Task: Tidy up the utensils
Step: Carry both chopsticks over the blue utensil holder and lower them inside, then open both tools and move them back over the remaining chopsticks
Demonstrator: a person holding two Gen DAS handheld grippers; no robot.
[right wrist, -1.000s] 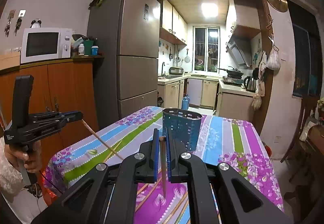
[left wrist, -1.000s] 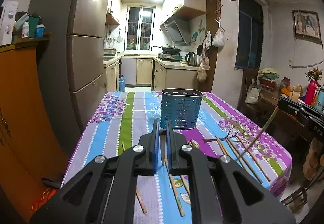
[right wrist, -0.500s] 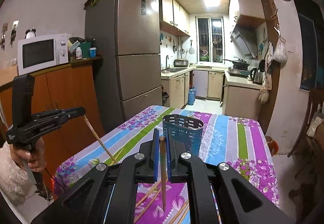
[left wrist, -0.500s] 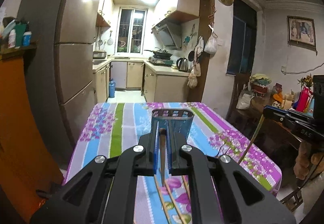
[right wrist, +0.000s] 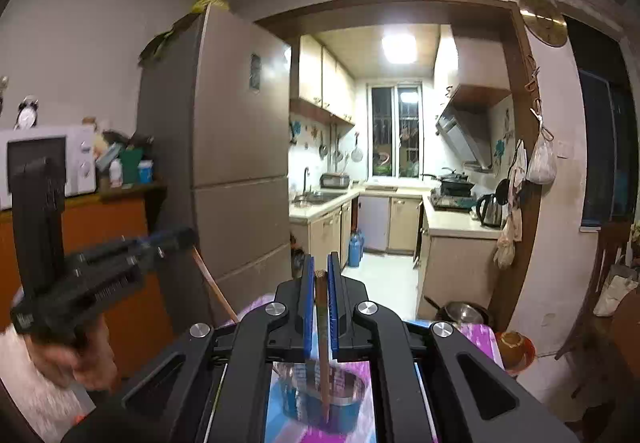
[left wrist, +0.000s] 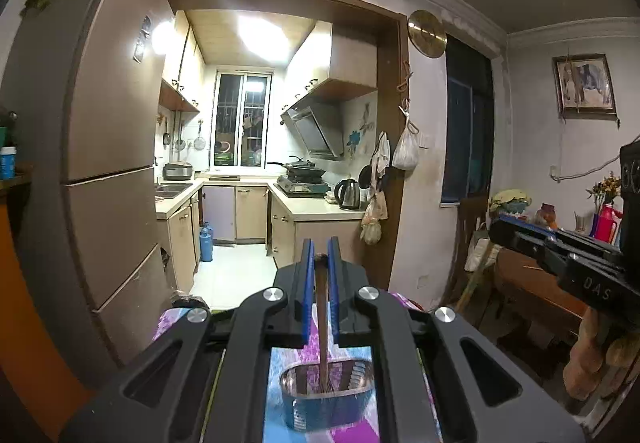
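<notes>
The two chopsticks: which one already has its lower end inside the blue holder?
The left gripper's chopstick: its lower end dips inside the holder. The right gripper's chopstick crosses the rim, so cannot tell.

The left gripper (left wrist: 319, 261) is matte black plastic with blue-lined fingers (left wrist: 307, 283) and round silver screws (left wrist: 274, 294). The right gripper (right wrist: 318, 267) matches it, with white lettering. At nine o'clock, bare skin shows on the left hand (right wrist: 80, 359).
</notes>
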